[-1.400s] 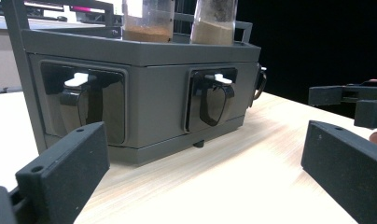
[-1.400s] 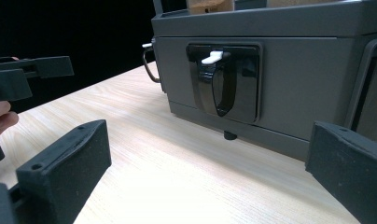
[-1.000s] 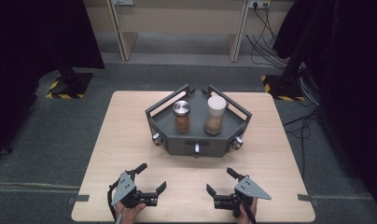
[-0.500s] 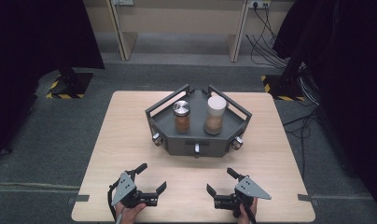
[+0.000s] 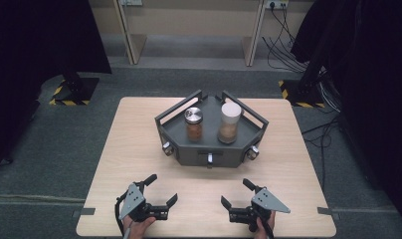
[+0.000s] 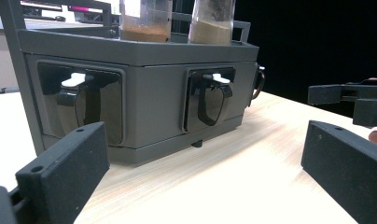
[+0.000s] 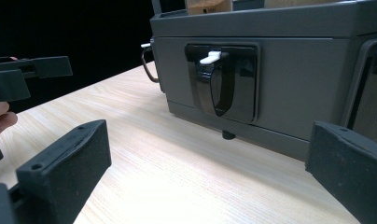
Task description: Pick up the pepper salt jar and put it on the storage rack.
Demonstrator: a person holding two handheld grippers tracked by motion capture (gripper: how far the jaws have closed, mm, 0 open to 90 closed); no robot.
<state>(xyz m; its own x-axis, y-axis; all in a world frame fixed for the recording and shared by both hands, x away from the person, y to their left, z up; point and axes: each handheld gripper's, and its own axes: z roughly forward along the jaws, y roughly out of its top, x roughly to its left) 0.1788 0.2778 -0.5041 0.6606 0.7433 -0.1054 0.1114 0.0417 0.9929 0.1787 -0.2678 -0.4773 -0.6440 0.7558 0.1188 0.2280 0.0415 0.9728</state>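
A grey angular caddy (image 5: 189,152) stands mid-table with dark latches on its front faces (image 6: 210,95) (image 7: 221,84). On its top tray stand a metal-lidded jar of brown powder (image 5: 193,124) and a white-lidded jar of tan powder (image 5: 229,123). My left gripper (image 5: 161,189) rests open near the front edge, left of centre, and its jaws frame the caddy (image 6: 149,100). My right gripper (image 5: 236,193) is open too, right of centre, facing the caddy's front wall (image 7: 294,70). Neither holds anything.
The wooden table (image 5: 288,149) has bare room around the caddy. Beyond it are grey floor, table legs, cables and black curtains. Each gripper view catches the other gripper off to the side (image 6: 350,98) (image 7: 28,77).
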